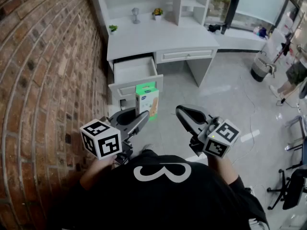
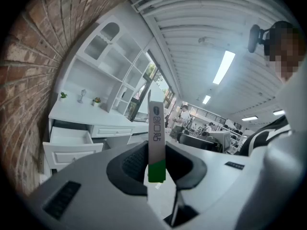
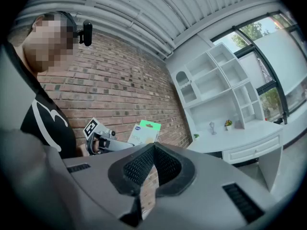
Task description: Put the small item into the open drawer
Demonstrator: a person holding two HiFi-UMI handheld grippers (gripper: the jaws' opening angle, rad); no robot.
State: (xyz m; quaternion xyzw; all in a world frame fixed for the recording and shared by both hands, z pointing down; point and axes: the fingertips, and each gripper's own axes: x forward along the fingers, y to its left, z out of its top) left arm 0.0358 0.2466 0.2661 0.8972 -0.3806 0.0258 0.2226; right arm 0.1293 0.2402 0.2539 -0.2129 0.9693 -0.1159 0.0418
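A flat green and white box is the small item. My left gripper is shut on its lower end and holds it upright in the air. In the left gripper view the box shows edge-on between the pads of the left gripper. Ahead stands a white desk with its left drawer pulled open, which the left gripper view shows as the open drawer at lower left. My right gripper hangs beside the box, shut and empty. In its own view the right gripper has jaws meeting, with the box beyond.
A brick wall runs along the left, close to the desk. Small potted plants and a figurine stand on the desktop. A basket, a person and a chair are at the right.
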